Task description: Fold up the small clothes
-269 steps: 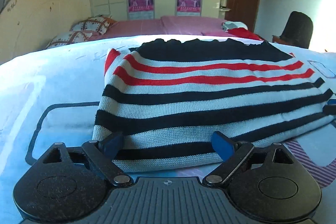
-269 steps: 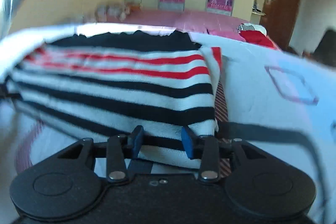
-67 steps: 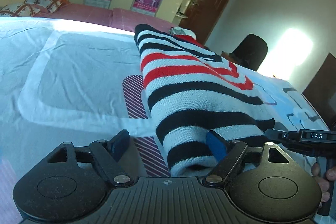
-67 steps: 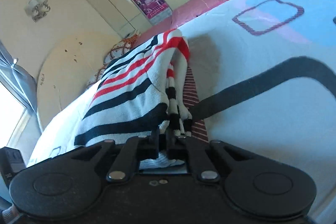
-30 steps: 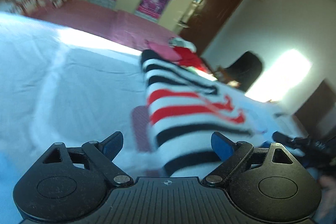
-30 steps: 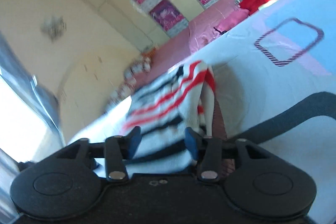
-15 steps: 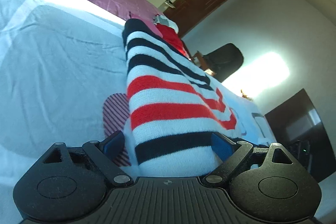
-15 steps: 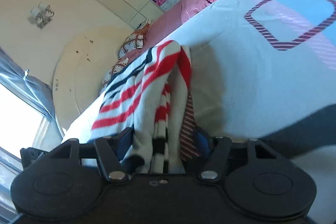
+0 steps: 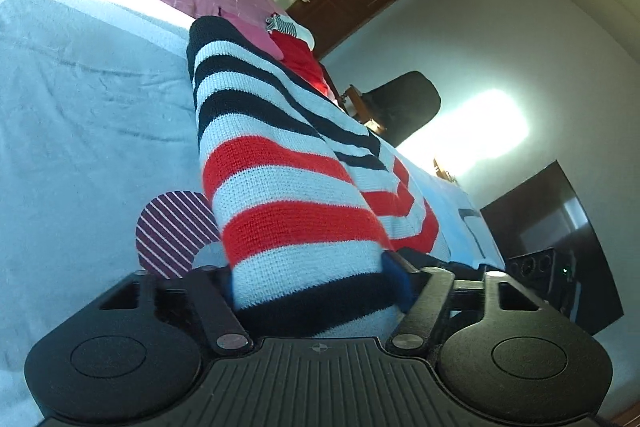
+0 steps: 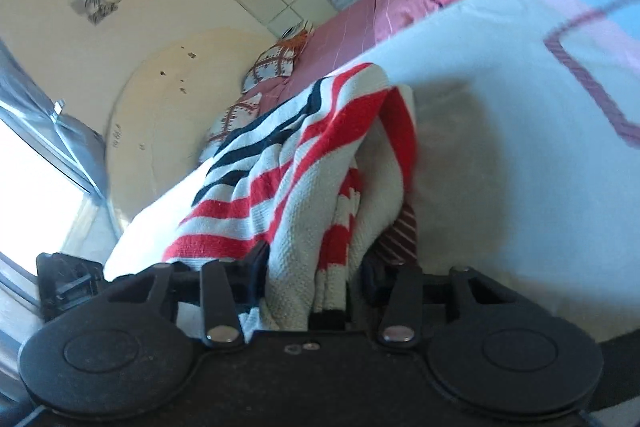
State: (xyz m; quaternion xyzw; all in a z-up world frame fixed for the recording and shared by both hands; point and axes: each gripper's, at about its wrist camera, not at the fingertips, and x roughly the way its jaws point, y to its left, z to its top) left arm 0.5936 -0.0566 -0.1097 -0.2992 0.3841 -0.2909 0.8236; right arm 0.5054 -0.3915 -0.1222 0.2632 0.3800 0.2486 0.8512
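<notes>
We hold the folded striped sweater [image 9: 280, 187] at both near ends. Our left gripper [image 9: 316, 279] has its fingers clamped on the thick edge, and our right gripper [image 10: 312, 275] pinches the bunched layers. The sweater lies on the bed [image 9: 80, 107], over its patterned sheet.

I see the sweater [image 9: 280, 183] lying on the bedsheet [image 9: 88, 115], its near end between my left gripper [image 9: 314, 283] fingers.
</notes>
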